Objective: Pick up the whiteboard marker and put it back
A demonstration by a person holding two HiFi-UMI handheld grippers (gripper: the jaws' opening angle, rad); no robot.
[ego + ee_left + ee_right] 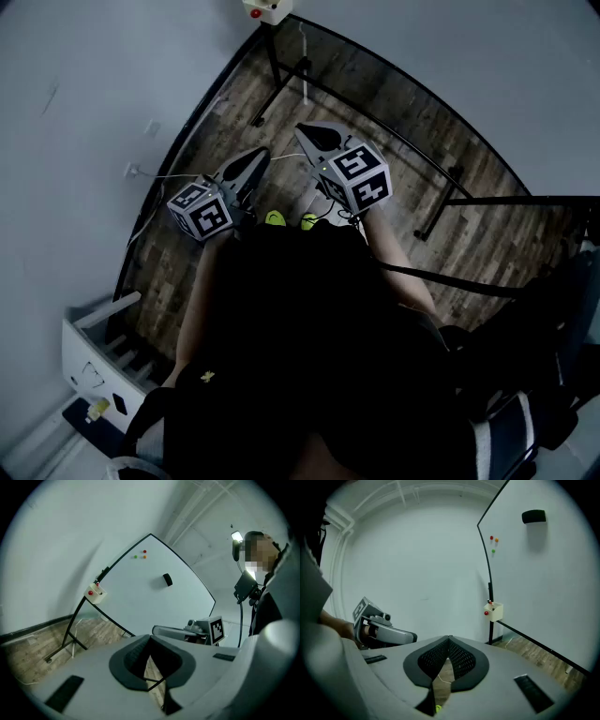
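Note:
No whiteboard marker can be picked out on its own in any view. A small cream box (95, 593) with red spots hangs at the lower left corner of the whiteboard (154, 597); it also shows in the right gripper view as the cream box (493, 611) and at the top of the head view as the cream box (265, 9). My left gripper (150, 638) is shut with nothing between its jaws. My right gripper (449, 638) is shut and empty too. Both are held in front of my body, left gripper (258, 155) beside right gripper (305, 131), well short of the board.
A black eraser (167, 579) and small coloured magnets (139, 555) sit on the board. The stand's black legs (281, 84) spread over the wood floor. A white rack (103, 356) stands at lower left, a thin cable (159, 178) runs along the wall, and dark furniture (553, 328) fills the right.

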